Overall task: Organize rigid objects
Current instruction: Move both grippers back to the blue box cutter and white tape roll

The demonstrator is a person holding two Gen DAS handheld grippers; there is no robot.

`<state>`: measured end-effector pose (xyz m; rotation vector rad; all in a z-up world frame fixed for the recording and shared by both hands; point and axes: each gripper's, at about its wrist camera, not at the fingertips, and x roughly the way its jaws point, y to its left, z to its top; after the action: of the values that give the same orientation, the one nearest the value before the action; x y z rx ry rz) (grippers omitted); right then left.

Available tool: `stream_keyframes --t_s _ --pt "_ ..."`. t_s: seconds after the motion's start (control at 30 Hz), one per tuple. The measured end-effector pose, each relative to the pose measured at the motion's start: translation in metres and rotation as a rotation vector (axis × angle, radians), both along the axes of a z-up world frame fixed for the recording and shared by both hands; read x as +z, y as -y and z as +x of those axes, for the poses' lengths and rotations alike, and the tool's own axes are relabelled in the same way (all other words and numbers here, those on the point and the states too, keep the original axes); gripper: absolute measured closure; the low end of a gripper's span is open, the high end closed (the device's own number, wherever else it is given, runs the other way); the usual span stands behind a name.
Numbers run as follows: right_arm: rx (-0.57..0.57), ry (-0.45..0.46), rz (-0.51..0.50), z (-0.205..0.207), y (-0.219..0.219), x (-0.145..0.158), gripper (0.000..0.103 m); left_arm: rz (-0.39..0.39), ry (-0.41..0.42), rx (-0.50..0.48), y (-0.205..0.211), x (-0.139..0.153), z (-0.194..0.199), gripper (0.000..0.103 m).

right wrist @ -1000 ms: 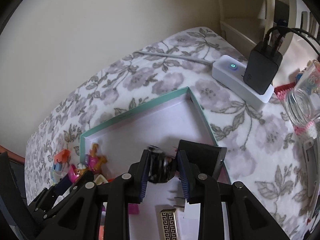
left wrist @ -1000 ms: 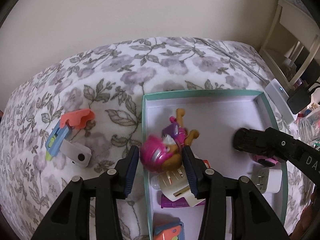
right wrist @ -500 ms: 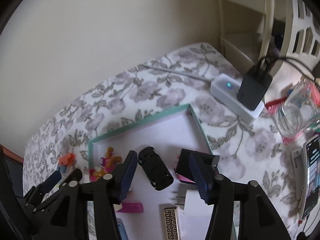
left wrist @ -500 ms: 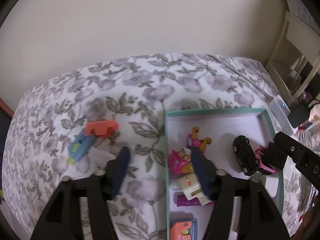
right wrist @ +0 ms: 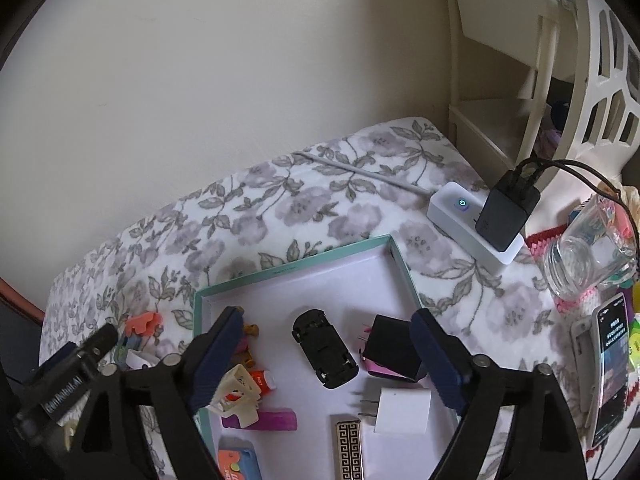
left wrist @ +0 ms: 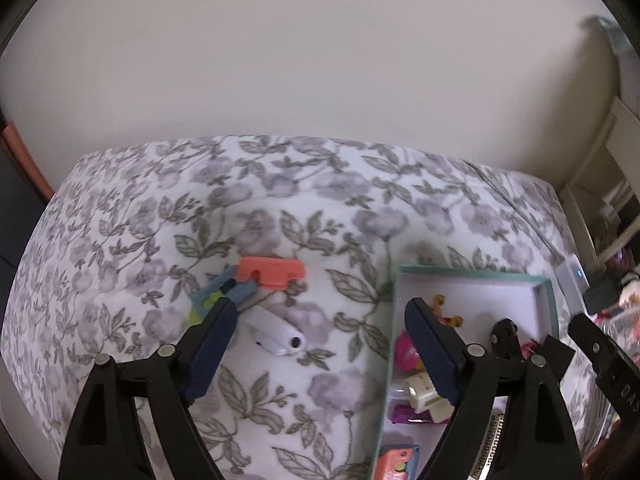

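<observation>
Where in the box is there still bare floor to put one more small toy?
The back of the box is bare, between its far wall and the black toy car. Crowded: the near half, with the white plug, purple bar and black cube.

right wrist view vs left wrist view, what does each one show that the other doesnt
Only the right wrist view shows the glass jar, the phone and the white plug in the tray. Only the left wrist view clearly shows the white cylinder lying on the floral blanket. Both show the teal tray, the black toy car, the orange piece, the power strip, and both grippers open.
</observation>
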<state>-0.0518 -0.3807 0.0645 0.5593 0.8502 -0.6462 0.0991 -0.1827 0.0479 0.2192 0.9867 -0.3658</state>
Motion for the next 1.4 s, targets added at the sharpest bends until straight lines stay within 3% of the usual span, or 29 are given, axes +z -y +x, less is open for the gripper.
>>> stream_keyframes --t_s 0.03,0.1,0.5,0.7,0.83,1.07,1.4 --pt "0.002 -0.005 -0.004 0.001 -0.001 -0.001 0.007 -0.003 -0.006 0.012 -0.004 -0.001 0.003 0.005" --pt "0.008 -0.008 -0.012 0.003 -0.002 -0.001 0.002 -0.012 -0.02 0.031 -0.011 -0.003 0.009 0.005" --pt "0.085 0.0 -0.037 0.019 -0.021 -0.001 0.001 -0.08 -0.03 0.203 -0.07 -0.001 0.041 0.004" --pt "0.108 -0.034 -0.098 0.035 -0.039 -0.003 0.001 -0.101 -0.016 0.29 -0.106 -0.001 0.057 0.004" --pt "0.17 -0.006 -0.047 0.049 -0.054 -0.013 0.001 -0.113 0.013 0.363 -0.133 0.0 0.067 0.004" --pt "0.286 0.002 -0.068 0.08 -0.099 -0.025 0.001 -0.107 -0.065 0.414 -0.16 -0.015 0.082 0.004" --pt "0.459 -0.021 -0.051 0.125 -0.16 -0.055 0.001 -0.028 -0.151 0.376 -0.163 -0.049 0.097 0.004"
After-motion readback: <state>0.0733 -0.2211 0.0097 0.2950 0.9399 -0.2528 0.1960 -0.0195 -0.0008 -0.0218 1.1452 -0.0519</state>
